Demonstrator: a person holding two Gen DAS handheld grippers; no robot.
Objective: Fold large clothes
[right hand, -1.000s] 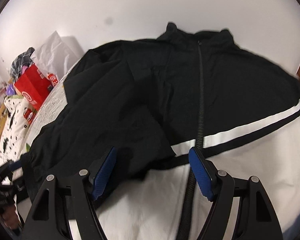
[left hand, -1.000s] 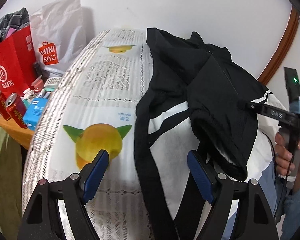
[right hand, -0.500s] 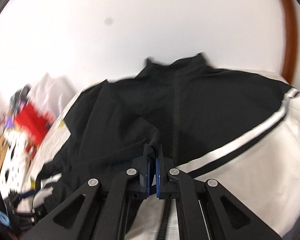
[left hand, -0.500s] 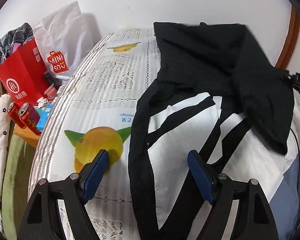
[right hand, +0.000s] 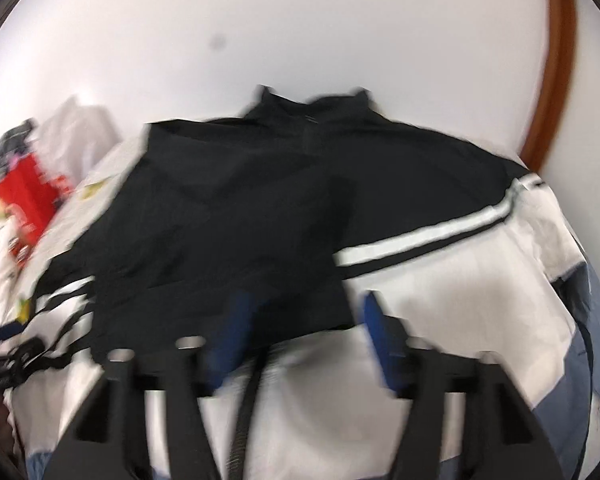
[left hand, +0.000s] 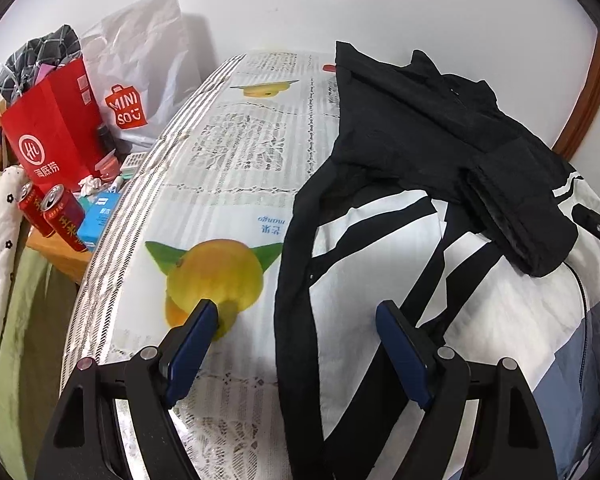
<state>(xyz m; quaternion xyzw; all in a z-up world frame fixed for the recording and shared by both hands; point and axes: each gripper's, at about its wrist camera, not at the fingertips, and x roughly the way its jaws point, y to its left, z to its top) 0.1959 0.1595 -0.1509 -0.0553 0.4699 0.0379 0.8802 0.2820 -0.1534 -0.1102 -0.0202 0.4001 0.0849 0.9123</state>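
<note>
Left wrist view: the left gripper (left hand: 296, 340) hangs low in the frame with its jaws wide apart and nothing clamped; a black edge strip of the jacket (left hand: 452, 152) runs up between the blue pads without touching them. The jacket, black on top and white with black stripes lower down, lies spread over the right half of the frame on a patterned tablecloth (left hand: 236, 184) printed with a yellow mango (left hand: 216, 276). One black sleeve (left hand: 520, 220) is folded across the white chest panel, its cuff at right centre. At the upper left edge stand a red paper bag (left hand: 56, 136) and a white shopping bag (left hand: 140, 80); two red cans (left hand: 56, 216) stand just below the red bag. Right wrist view, motion-blurred: the right gripper (right hand: 304, 340) sits at lower centre, its jaws having just been opening and now standing apart, with nothing pressed between the pads; the black folded sleeve lies behind the gap. The jacket fills the middle of this frame, collar at top centre against the white wall (right hand: 300, 20), zipper running down toward the bottom edge.
</note>
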